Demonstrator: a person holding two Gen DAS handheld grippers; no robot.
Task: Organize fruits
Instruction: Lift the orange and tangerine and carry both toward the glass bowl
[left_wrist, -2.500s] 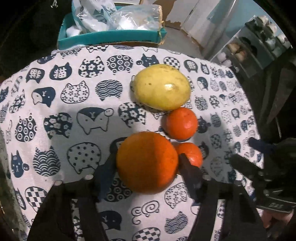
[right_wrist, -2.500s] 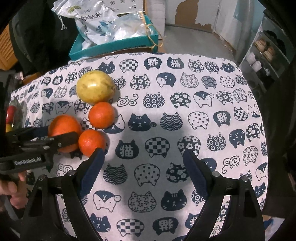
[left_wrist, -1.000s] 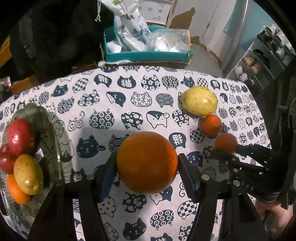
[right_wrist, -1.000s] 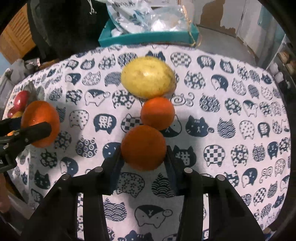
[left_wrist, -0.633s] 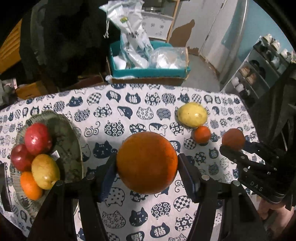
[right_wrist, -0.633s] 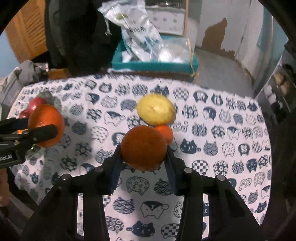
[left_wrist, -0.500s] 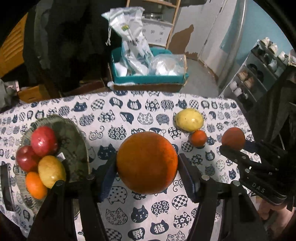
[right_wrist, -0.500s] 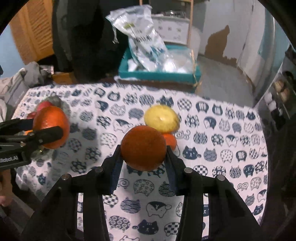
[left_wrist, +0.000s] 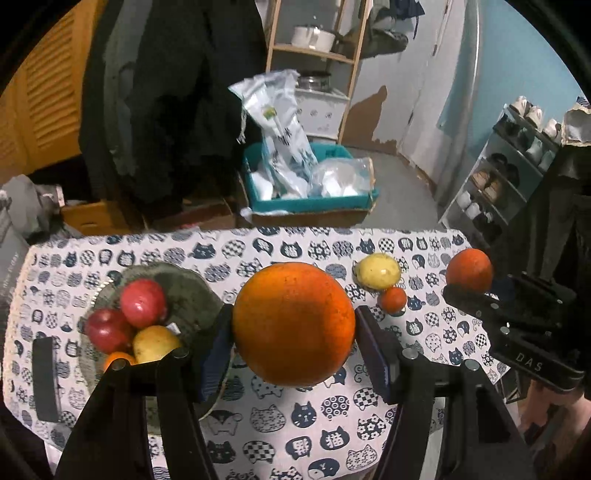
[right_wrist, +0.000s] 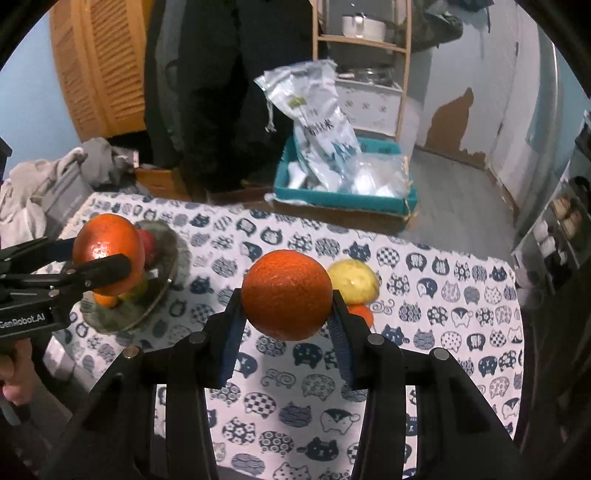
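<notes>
Left wrist view: the left gripper (left_wrist: 293, 332) is clamped on a large orange (left_wrist: 293, 325), held above the cat-print tablecloth (left_wrist: 314, 424). Left of that orange sits a glass plate (left_wrist: 188, 291) holding two red apples (left_wrist: 142, 302), a yellow fruit (left_wrist: 155, 343) and a small orange (left_wrist: 118, 358). To its right, a yellow fruit (left_wrist: 378, 271) touches a small tangerine (left_wrist: 393, 299) on the cloth. Farther right, the right gripper (left_wrist: 476, 286) holds a smaller orange (left_wrist: 469, 270).

Right wrist view: the right gripper (right_wrist: 287, 314) grips the smaller orange (right_wrist: 287, 299) above the cloth (right_wrist: 443, 332), the yellow fruit (right_wrist: 356, 282) just behind it. Left of it, the left gripper (right_wrist: 107, 258) carries the large orange (right_wrist: 108, 253) over the plate (right_wrist: 162, 291).
</notes>
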